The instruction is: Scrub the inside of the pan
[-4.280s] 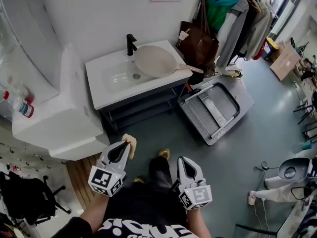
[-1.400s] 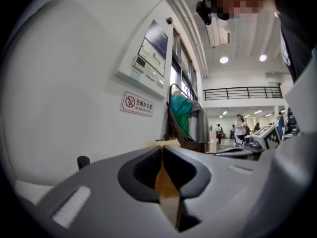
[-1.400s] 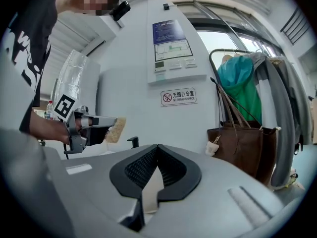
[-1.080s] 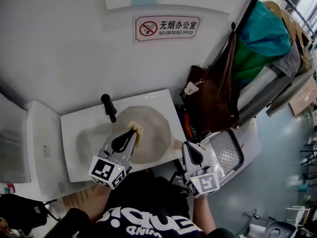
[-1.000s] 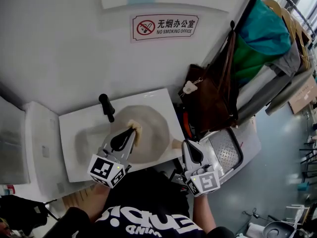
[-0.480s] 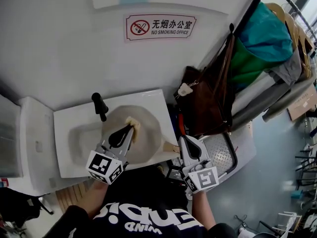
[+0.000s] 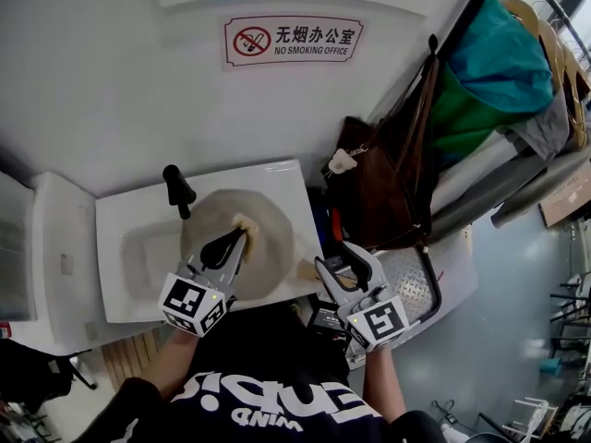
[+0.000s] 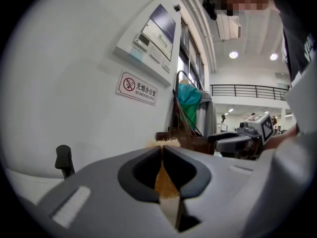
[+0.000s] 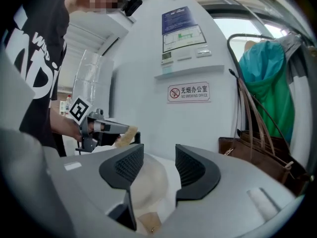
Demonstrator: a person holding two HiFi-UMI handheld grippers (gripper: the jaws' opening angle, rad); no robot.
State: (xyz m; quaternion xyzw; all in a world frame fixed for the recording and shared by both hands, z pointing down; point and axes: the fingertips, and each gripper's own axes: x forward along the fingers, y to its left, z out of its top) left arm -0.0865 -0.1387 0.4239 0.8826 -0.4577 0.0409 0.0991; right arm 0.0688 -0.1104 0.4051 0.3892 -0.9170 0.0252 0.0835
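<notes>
Two grippers at the pan on the sink counter, one with a scrub pad, one empty.

The beige pan [image 7: 272,247] lies over the basin in the right half of the white counter [image 7: 286,178], its handle [image 7: 306,270] reaching toward the front right corner and the black faucet [image 7: 175,187] standing at the back edge. The left gripper [image 7: 242,232] has its fingers closed tight on a tan scrub pad [image 7: 246,223], held over the middle of the pan. The right gripper [image 7: 340,257] is at the front right corner. Its jaws have just been opening and stand apart, with the handle low in the gap and no pad pressing on it.
</notes>
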